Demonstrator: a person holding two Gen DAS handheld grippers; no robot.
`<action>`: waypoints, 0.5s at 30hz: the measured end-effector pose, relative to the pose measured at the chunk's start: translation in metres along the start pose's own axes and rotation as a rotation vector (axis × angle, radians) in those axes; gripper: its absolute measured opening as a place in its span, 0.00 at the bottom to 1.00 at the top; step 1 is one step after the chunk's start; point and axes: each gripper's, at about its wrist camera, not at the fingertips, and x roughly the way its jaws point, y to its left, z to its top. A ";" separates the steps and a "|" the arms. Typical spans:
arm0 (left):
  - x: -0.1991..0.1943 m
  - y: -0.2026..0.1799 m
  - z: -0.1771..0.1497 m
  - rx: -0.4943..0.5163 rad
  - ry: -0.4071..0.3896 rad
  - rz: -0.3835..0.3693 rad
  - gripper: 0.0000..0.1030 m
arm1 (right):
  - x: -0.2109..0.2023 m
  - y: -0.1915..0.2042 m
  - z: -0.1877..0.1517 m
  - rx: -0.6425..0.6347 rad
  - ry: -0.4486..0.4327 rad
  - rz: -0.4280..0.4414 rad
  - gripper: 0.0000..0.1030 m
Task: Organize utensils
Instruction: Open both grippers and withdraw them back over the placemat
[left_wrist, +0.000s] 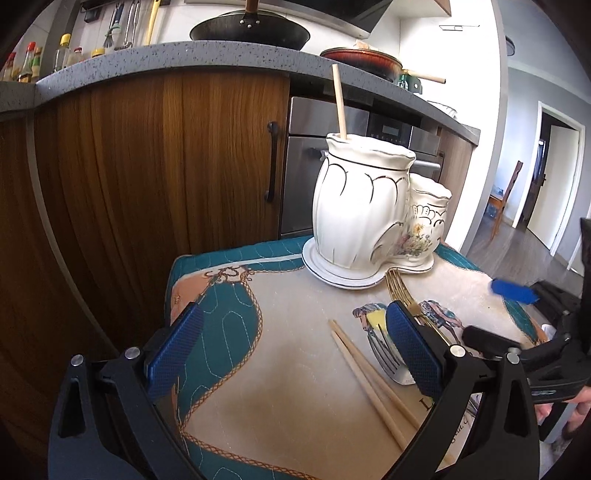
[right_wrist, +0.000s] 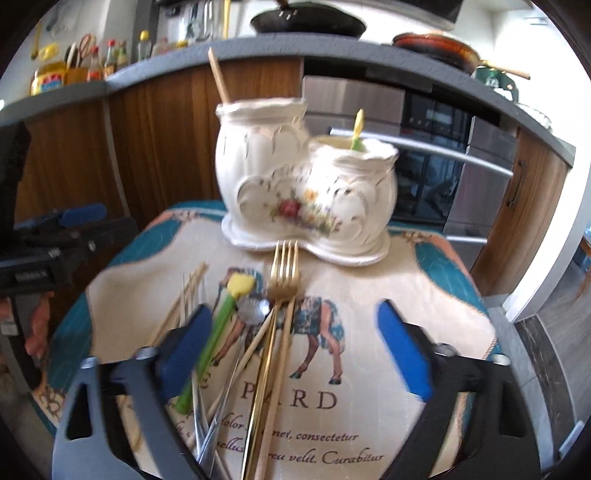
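Both tongs, left (left_wrist: 291, 350) and right (right_wrist: 295, 354), spread wide and empty over loose utensils (right_wrist: 236, 354) on the tabletop (right_wrist: 388, 295), before the ceramic holder (right_wrist: 306, 199), probably lining up a pick.

Printed cloth (right_wrist: 369, 306) reading "PARD", "consectetur", "velit. Curabitur"

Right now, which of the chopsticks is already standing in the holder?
Only one chopstick stands upright in the holder's taller compartment. The other chopsticks lie flat on the cloth beside the forks.
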 end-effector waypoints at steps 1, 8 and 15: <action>0.000 0.002 0.000 -0.008 0.001 0.000 0.95 | 0.004 0.001 0.000 -0.006 0.016 -0.002 0.63; 0.006 0.000 -0.001 -0.006 0.029 0.001 0.94 | 0.028 0.002 -0.002 0.006 0.120 0.028 0.31; 0.008 -0.001 0.000 -0.009 0.037 0.003 0.95 | 0.038 0.006 0.001 0.021 0.157 0.053 0.19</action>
